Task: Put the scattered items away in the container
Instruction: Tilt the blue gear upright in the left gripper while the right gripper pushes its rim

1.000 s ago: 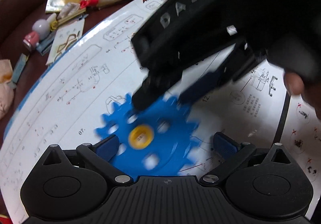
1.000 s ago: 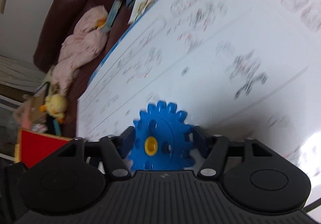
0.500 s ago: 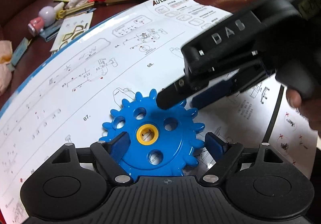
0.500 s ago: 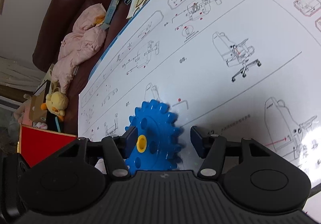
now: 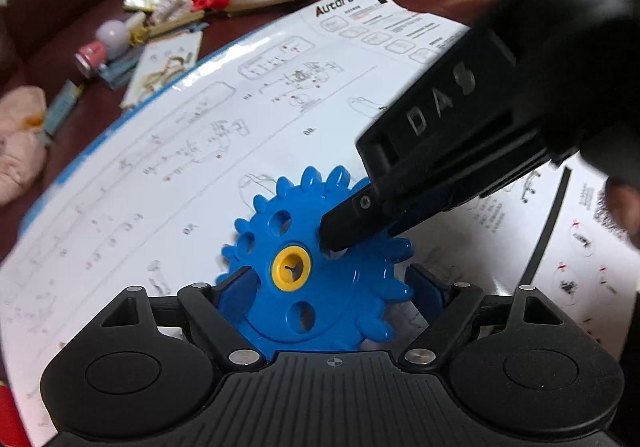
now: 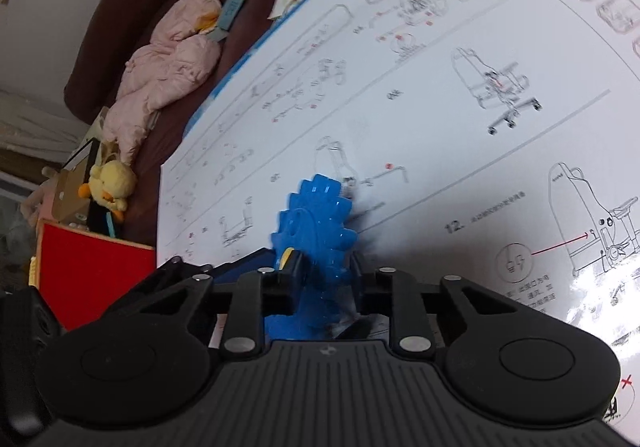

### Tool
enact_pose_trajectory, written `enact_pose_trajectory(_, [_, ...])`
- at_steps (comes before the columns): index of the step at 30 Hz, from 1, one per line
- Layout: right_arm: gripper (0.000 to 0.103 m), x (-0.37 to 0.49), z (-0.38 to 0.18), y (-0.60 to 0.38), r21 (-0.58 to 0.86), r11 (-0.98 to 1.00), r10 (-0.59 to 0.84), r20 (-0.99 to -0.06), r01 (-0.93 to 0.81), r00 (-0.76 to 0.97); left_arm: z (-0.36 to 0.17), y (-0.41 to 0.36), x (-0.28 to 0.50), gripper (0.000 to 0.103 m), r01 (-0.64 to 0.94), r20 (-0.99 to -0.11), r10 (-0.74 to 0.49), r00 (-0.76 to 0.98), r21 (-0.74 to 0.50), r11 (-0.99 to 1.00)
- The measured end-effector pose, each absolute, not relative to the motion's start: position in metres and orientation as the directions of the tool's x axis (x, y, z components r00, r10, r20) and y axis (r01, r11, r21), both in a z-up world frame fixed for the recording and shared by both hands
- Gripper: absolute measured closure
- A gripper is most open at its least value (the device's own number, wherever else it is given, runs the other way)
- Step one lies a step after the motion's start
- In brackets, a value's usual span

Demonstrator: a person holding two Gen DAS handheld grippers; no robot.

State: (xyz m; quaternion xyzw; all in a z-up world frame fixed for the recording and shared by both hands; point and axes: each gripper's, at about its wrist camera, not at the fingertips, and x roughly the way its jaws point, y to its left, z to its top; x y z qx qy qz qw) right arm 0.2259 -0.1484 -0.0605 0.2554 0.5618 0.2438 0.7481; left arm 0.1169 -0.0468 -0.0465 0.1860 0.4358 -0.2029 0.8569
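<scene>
Now your right gripper (image 6: 326,279) has just closed its jaws across the faces of the blue gear (image 5: 320,267), which stands tilted over the instruction sheet (image 5: 240,119). Your left gripper (image 5: 334,293) straddles the gear's rim, its jaws wide; whether they touch it you cannot tell. Draw the left back clear before lifting, and keep the gear's teeth from snagging.

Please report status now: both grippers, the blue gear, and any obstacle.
Right gripper just closed across blue gear faces. Left gripper open, straddling gear rim. Container not identified; nothing blocking.
</scene>
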Motion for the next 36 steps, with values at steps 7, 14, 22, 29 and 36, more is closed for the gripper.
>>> enact_pose_trajectory(7, [0.072,0.22,-0.052,-0.143,0.668,0.74,0.667,-0.712,-0.083,0.22,-0.028,-0.043,0.097,0.051,0.527,-0.797,-0.208,0.567,0.157,0.835])
enact_pose_trajectory(14, [0.049,0.216,-0.046,-0.13,0.643,0.761,0.643,-0.729,-0.087,0.237,-0.022,-0.036,0.084,0.054,0.553,-0.797,-0.271,0.539,0.093,0.828])
enact_pose_trajectory(22, [0.084,0.207,-0.033,-0.126,0.611,0.783,0.618,-0.744,-0.116,0.255,-0.019,-0.025,0.072,0.025,0.49,-0.786,-0.207,0.583,0.137,0.861])
enact_pose_trajectory(29, [0.081,0.202,-0.027,-0.116,0.596,0.795,0.605,-0.767,-0.11,0.214,-0.021,-0.025,0.064,0.07,0.503,-0.799,-0.196,0.568,0.148,0.852])
enact_pose_trajectory(36, [0.07,0.201,-0.029,-0.117,0.565,0.821,0.568,-0.789,-0.088,0.234,-0.009,-0.016,0.058,0.076,0.528,-0.794,-0.271,0.545,0.074,0.846])
